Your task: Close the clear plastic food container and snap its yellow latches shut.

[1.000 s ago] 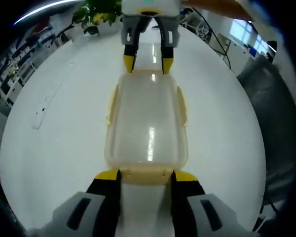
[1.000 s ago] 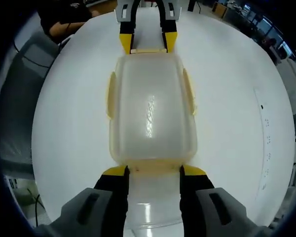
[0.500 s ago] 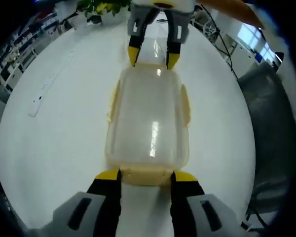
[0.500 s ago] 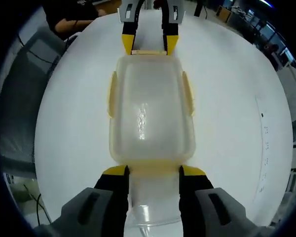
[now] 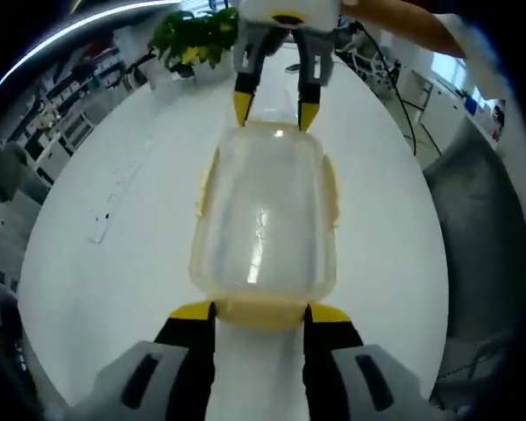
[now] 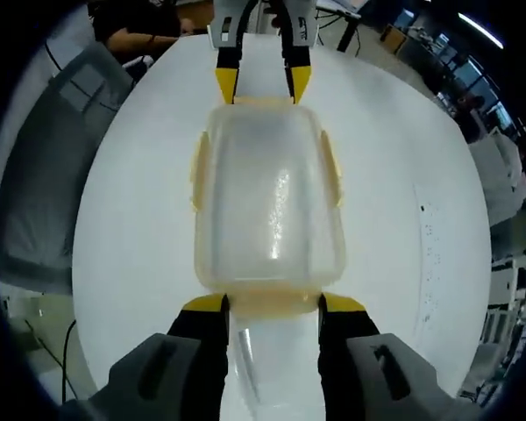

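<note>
The clear plastic container [image 5: 263, 219] with its lid on stretches lengthwise between both grippers over the white table [image 5: 105, 289]. My left gripper [image 5: 260, 311] is shut on the yellow end latch [image 5: 259, 309] nearest it. My right gripper [image 6: 270, 304] is shut on the opposite end latch [image 6: 272, 301] of the container [image 6: 267, 210]. Each gripper also appears at the far end in the other's view: the right gripper [image 5: 276, 110] and the left gripper [image 6: 256, 88]. The yellow side latches [image 5: 330, 189] [image 6: 197, 171] stick out from the long sides.
A white power strip [image 5: 114, 197] lies on the table to one side. A green plant [image 5: 193, 35] stands at the far edge. A grey chair [image 5: 482, 228] [image 6: 44, 175] stands beside the table, and a seated person [image 6: 131, 22] is at the table's edge.
Both views have tilted and the background has shifted, while the container keeps its place between the two grippers. The jaws have not changed their spread.
</note>
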Demonstrator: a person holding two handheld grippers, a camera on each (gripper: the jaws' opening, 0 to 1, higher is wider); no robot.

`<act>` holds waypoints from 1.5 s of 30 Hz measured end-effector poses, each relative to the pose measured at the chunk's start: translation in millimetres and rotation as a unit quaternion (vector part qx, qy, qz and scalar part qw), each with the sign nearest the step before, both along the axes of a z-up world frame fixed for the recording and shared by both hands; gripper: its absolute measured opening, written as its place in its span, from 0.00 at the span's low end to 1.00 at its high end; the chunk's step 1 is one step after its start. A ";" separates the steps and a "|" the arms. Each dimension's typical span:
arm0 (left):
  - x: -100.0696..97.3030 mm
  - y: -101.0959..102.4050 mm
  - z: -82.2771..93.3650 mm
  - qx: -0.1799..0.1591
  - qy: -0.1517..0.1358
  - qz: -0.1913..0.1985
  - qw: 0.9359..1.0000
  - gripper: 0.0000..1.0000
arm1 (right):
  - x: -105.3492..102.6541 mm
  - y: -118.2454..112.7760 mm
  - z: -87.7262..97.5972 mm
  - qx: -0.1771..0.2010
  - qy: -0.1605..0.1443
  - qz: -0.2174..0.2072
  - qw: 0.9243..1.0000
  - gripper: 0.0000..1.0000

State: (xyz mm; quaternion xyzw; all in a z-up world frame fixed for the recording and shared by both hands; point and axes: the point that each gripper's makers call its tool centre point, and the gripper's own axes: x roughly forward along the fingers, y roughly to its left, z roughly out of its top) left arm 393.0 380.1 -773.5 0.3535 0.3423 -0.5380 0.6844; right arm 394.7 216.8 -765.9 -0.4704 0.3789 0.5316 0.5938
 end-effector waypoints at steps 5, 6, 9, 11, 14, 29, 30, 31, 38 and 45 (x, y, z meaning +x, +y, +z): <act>-3.1 -26.3 10.2 -0.023 -0.007 0.001 1.000 0.33 | -0.6 -25.4 9.1 -0.020 -0.010 0.000 1.000 0.36; -2.6 -30.3 12.4 -0.024 -0.011 -0.001 1.000 0.33 | -0.7 -29.1 10.1 -0.022 -0.011 -0.001 1.000 0.36; 1.1 -41.6 22.3 -0.027 -0.016 -0.001 1.000 0.33 | 1.1 -42.7 15.6 -0.024 -0.019 -0.005 1.000 0.36; 3.9 -51.2 27.8 -0.026 -0.014 -0.001 1.000 0.32 | 3.1 -50.0 19.7 -0.024 -0.022 -0.008 0.999 0.36; 8.4 -64.9 35.2 -0.024 -0.020 -0.003 1.000 0.33 | 8.6 -63.5 28.3 -0.027 -0.033 -0.010 0.999 0.36; 19.4 -141.2 36.0 -0.048 0.008 0.021 0.999 0.33 | 27.8 -138.4 42.1 -0.063 -0.033 0.008 0.997 0.36; 20.6 -148.0 35.0 -0.054 0.013 0.027 0.998 0.33 | 29.5 -143.0 42.5 -0.068 -0.034 0.010 0.997 0.36; 21.3 -152.6 34.0 -0.056 0.017 0.031 0.998 0.33 | 31.3 -147.2 42.5 -0.073 -0.035 0.011 0.997 0.36; 27.2 -176.1 21.8 -0.039 0.025 0.032 0.998 0.33 | 31.3 -169.3 29.1 -0.084 -0.022 0.012 0.996 0.36; 24.9 -189.2 5.3 -0.021 0.043 0.037 0.998 0.33 | 33.1 -182.5 1.9 -0.093 -0.004 0.016 0.996 0.36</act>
